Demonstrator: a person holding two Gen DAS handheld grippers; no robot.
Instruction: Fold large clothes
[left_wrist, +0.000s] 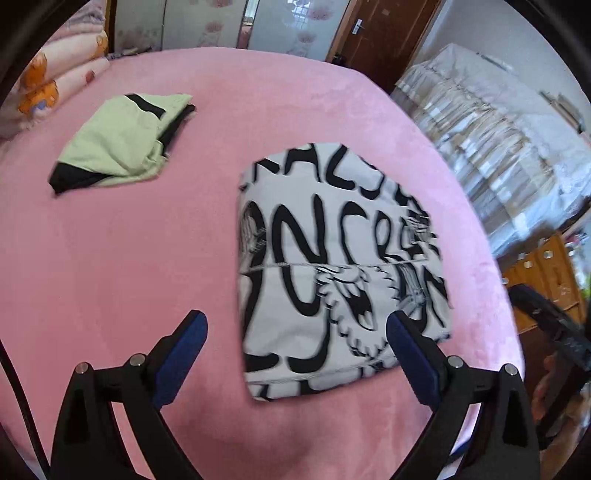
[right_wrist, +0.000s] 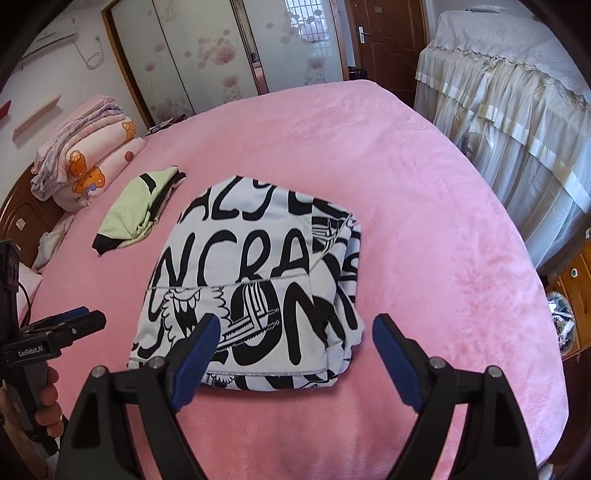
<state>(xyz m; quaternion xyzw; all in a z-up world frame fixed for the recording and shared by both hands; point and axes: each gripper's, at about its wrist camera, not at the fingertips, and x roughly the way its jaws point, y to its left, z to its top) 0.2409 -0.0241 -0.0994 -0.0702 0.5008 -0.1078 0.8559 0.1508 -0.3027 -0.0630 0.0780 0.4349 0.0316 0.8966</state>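
Note:
A white garment with big black lettering (left_wrist: 332, 266) lies folded into a thick rectangle on the pink bed (left_wrist: 129, 240); it also shows in the right wrist view (right_wrist: 251, 288). My left gripper (left_wrist: 295, 325) is open and empty, held above the garment's near left edge. My right gripper (right_wrist: 295, 328) is open and empty above the garment's near edge. The left gripper also shows in the right wrist view (right_wrist: 85, 319) at the far left, off the garment.
A folded light-green and black garment (left_wrist: 122, 140) lies further back on the bed, also in the right wrist view (right_wrist: 140, 210). Rolled quilts (right_wrist: 81, 162) sit by the headboard. A lace-covered cabinet (right_wrist: 517, 110) stands to the right of the bed.

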